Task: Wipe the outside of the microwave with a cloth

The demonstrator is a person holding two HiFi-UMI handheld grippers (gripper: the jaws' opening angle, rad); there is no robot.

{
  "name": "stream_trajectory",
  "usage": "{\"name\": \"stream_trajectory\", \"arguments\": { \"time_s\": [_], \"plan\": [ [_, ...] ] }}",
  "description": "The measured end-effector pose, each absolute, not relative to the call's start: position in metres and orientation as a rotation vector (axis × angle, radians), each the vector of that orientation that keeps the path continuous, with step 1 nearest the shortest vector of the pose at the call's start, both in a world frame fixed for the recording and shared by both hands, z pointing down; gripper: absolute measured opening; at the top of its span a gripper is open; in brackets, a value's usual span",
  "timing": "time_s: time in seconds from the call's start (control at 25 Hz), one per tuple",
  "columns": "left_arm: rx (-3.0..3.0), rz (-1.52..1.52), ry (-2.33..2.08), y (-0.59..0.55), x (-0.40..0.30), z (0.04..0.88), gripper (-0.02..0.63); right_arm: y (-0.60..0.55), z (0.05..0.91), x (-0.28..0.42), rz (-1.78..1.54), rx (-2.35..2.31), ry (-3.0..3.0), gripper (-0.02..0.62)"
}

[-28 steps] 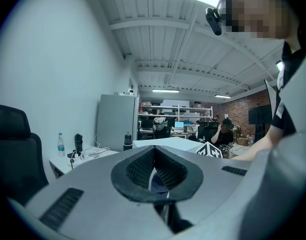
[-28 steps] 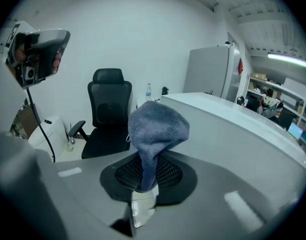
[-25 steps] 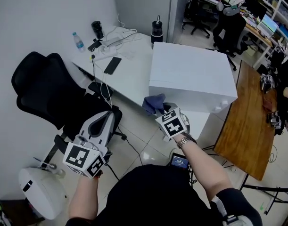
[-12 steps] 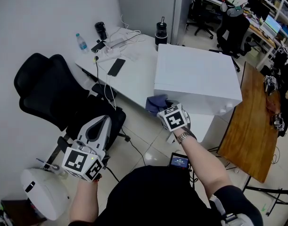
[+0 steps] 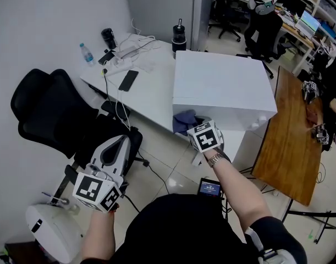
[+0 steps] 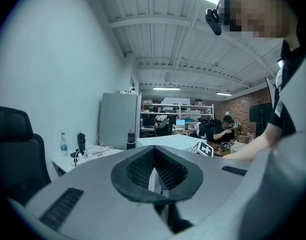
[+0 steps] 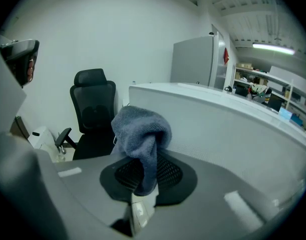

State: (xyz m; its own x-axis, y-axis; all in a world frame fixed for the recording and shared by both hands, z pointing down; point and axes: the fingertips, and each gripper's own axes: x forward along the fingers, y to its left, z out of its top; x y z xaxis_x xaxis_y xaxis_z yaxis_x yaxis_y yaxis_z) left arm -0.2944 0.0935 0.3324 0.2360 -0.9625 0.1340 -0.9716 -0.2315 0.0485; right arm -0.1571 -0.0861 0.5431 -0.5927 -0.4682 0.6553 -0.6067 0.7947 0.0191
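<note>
Microwave: I see a plain white box, the microwave [image 5: 220, 84], standing at the near end of a white worktop [image 5: 151, 95].
Cloth: the grey-blue cloth [image 5: 183, 120] is bunched up at the microwave's near lower-left corner. I cannot tell whether it actually touches the white face.
Right tool: my right tool [image 5: 192, 127] is tilted down toward the microwave's near face. Its jaws are nearly closed and pinch a fold of the cloth between the pads. In the right gripper view the rest of the cloth bulges out above the jaws, with the microwave wall just beside it.
Left tool: my left tool [image 5: 118, 142] is held low, well apart from the microwave on its near-left side. Its jaws are together and have hold of nothing.
Chair: a black office chair [image 5: 49, 111] stands left of the microwave, beside the worktop.
Small things: a phone [image 5: 127, 80], a power strip [image 5: 119, 64] with cables and a water bottle [image 5: 85, 51] lie on the worktop to the far left of the microwave. A black flask [image 5: 179, 36] stands just behind its far-left corner.
Wooden worktop: a brown wooden worktop [image 5: 286, 133] sits to the right of the microwave.
</note>
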Motion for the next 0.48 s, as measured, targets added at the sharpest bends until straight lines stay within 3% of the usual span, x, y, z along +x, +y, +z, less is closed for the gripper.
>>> {"name": "stream_trajectory", "arguments": {
  "time_s": [0.48],
  "plan": [
    [2.430,0.112,-1.777,0.077,-0.261,0.334,0.005,-0.103,0.541,-0.090,0.308,0.925,-2.263,0.038]
  ]
}}
